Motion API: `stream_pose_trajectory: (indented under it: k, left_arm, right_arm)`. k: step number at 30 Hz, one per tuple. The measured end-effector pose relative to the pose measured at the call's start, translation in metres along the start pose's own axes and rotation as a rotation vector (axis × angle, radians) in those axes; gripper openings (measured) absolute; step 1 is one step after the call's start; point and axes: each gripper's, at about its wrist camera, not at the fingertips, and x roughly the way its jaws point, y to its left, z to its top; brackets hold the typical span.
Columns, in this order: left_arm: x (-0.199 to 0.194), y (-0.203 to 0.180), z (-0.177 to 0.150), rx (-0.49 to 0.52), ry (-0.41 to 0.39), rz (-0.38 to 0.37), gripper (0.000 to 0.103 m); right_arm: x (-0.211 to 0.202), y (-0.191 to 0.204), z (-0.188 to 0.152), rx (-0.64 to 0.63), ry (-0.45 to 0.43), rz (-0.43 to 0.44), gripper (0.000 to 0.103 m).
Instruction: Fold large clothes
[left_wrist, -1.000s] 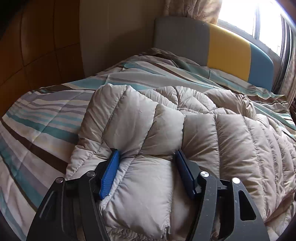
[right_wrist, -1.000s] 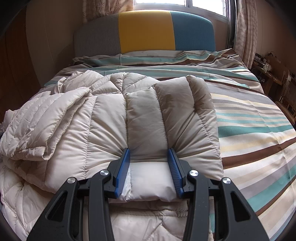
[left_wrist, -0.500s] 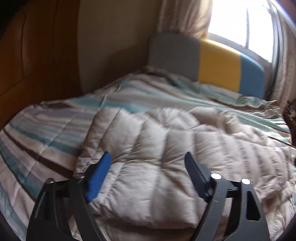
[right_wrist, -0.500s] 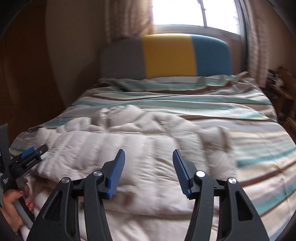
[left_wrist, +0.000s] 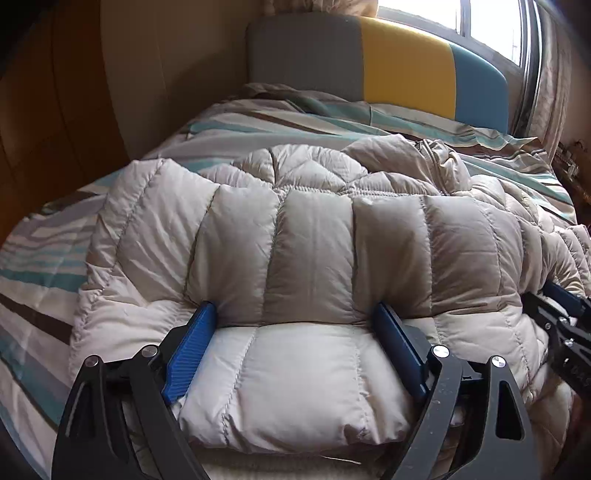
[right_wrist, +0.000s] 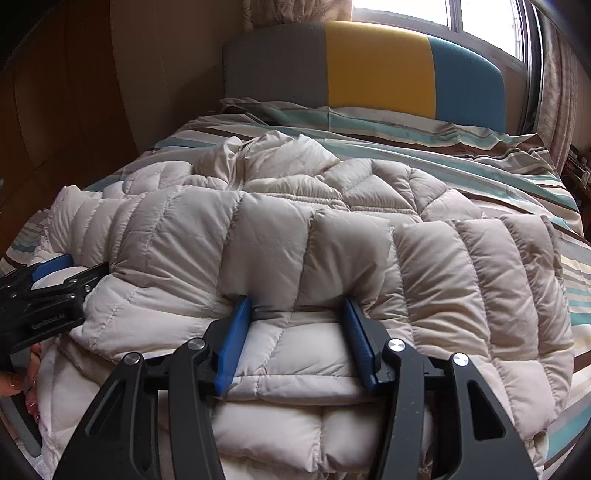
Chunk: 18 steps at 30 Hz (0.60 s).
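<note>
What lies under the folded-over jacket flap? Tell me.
Under the flap more of the same jacket shows, resting on the striped bedding. Anything sandwiched deeper between the layers is covered.

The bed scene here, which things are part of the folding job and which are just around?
Part of the job:
puffer jacket
left gripper
right gripper

Just around:
striped bedding
headboard
curtains

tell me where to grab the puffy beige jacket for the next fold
Likely the near folded edge of the jacket, approached from the foot of the bed. That edge forms a thick roll facing both grippers, left gripper and right gripper, whose fingers already straddle it.
</note>
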Motion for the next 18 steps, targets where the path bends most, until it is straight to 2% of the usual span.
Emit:
stream_pose_trajectory:
  k: [6,12,15,16,18]
  left_arm:
    - [-0.003,-0.001,0.001,-0.004,-0.005,0.011,0.089]
    - [-0.047,0.010,-0.014,-0.035,-0.012,-0.002,0.100]
    - [-0.060,0.015,-0.030,-0.048,0.007,-0.026,0.100]
    - [-0.061,0.016,-0.039,-0.045,0.028,-0.022,0.100]
    - [-0.057,0.014,-0.051,-0.040,0.075,-0.026,0.100]
  right_arm:
    - [-0.001,-0.001,-0.002,-0.009,0.001,-0.009,0.051]
    - [-0.004,0.001,-0.001,-0.013,-0.003,-0.014,0.052]
    - [-0.006,0.003,-0.001,-0.019,-0.006,-0.029,0.054]
    - [-0.008,0.003,-0.002,-0.022,-0.007,-0.038,0.057]
    - [-0.010,0.005,-0.003,-0.029,-0.006,-0.096,0.070]
